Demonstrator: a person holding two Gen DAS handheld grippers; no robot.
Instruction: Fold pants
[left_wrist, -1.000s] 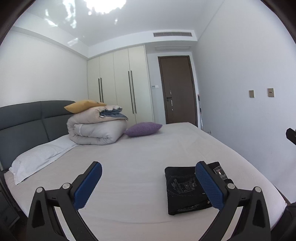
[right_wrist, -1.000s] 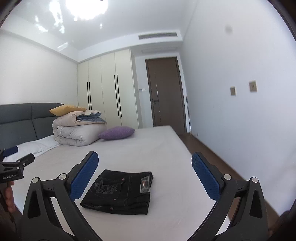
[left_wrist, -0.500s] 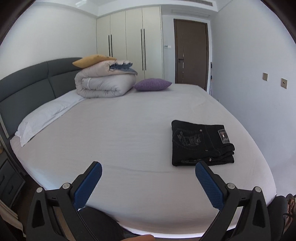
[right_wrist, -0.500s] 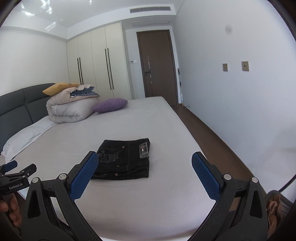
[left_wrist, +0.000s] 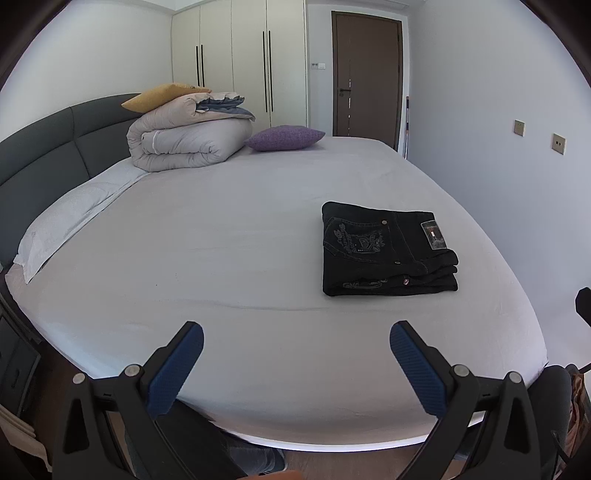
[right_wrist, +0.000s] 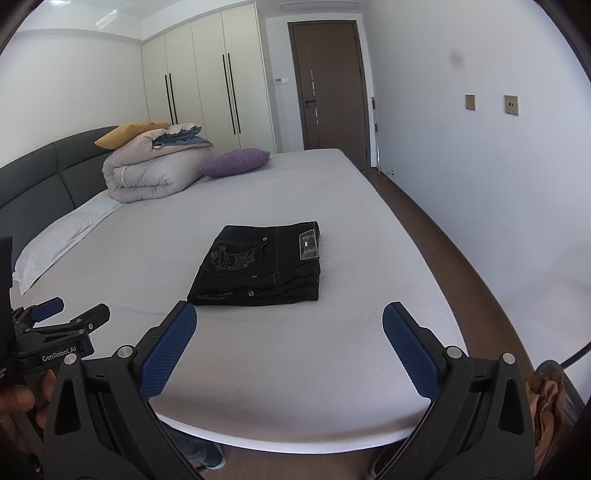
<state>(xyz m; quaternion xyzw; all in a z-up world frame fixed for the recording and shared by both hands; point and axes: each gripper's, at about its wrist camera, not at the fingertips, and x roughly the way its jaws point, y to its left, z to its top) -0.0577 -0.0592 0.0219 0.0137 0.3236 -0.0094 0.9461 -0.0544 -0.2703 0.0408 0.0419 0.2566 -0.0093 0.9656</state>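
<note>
Your folded black pants (left_wrist: 388, 251) lie on the bed (left_wrist: 221, 240), well apart from both grippers. Your left gripper (left_wrist: 295, 365) and right gripper (right_wrist: 290, 350) gape wide, empty, near the bed's edge, which hides your legs.

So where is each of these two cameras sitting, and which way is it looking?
Left wrist: rides the left gripper, off the bed's near edge, facing the folded black jeans; its open fingers and a leg show.
Right wrist: rides the right gripper, same direction; also shows the left gripper and the hand holding it.
Shared: jeans, duvet, purple cushion, door.
</note>
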